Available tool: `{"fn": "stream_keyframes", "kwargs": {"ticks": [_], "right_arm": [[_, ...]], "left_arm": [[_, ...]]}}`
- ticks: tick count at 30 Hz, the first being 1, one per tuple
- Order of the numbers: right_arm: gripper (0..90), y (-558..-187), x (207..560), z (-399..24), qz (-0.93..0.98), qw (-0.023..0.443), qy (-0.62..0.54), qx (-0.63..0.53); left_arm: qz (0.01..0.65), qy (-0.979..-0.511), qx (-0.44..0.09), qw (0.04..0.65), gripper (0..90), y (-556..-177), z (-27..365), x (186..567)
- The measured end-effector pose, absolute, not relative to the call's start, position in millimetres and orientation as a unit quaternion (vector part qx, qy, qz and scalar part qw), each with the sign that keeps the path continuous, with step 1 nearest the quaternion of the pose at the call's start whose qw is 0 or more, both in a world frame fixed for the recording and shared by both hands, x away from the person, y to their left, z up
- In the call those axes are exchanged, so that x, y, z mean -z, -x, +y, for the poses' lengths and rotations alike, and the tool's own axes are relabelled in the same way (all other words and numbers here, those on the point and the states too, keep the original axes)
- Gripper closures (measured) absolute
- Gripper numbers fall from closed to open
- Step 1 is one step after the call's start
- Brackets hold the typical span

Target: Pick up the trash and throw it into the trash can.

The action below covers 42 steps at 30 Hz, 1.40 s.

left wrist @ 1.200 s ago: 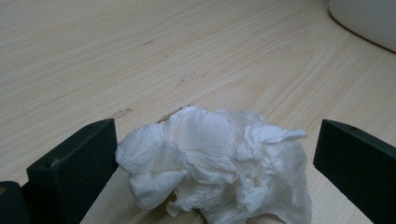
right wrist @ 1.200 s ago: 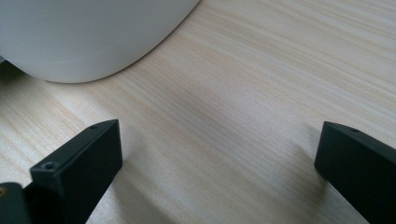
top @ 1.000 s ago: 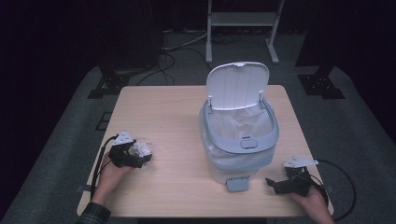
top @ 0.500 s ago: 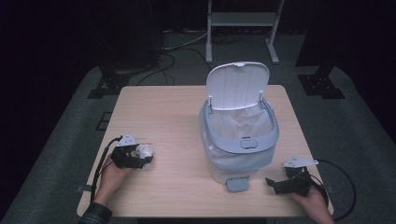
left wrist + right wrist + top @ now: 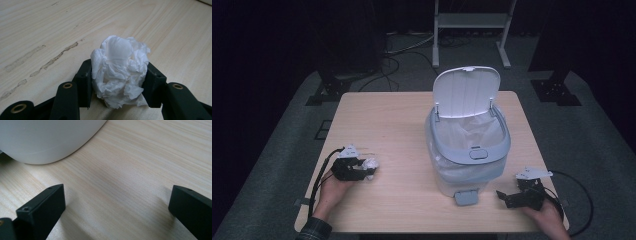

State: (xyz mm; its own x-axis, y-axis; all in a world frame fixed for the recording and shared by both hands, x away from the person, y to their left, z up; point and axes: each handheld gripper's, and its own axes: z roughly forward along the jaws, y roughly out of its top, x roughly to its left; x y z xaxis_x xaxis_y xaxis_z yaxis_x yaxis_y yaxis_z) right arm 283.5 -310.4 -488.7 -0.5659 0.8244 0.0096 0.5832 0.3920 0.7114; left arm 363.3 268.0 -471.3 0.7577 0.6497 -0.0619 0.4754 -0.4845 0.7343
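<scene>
white crumpled tissue (image 5: pixel 119 72) clamped in left tool (image 5: pixel 117 82), underside hidden

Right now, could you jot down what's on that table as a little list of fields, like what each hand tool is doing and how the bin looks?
Table: light wooden table
Bin: white pedal bin, right of centre, lid raised, white liner inside
Pedal: grey pedal at the bin's front
Left gripper: left gripper, jaws closed on a crumpled tissue, low over the table's left front
Right gripper: right gripper, jaws wide apart, holding nothing, beside the bin's base
</scene>
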Motion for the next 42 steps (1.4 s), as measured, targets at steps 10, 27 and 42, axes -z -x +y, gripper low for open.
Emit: {"fn": "stream_keyframes", "kwargs": {"ticks": [10, 27, 42], "right_arm": [[0.0, -284, 489, -310, 0.816, 0.176, -0.431, -0.343], [0.0, -283, 489, -310, 0.816, 0.175, -0.432, -0.343], [0.0, -284, 489, -310, 0.816, 0.176, -0.432, -0.343]], "left_arm": [[0.319, -0.845, -0.1, 0.416, 49.8, -356, 267, 460], [0.302, -0.832, -0.094, 0.456, 49.7, -344, 258, 429], [0.271, -0.825, -0.083, 0.488, 49.8, -335, 237, 398]]}}
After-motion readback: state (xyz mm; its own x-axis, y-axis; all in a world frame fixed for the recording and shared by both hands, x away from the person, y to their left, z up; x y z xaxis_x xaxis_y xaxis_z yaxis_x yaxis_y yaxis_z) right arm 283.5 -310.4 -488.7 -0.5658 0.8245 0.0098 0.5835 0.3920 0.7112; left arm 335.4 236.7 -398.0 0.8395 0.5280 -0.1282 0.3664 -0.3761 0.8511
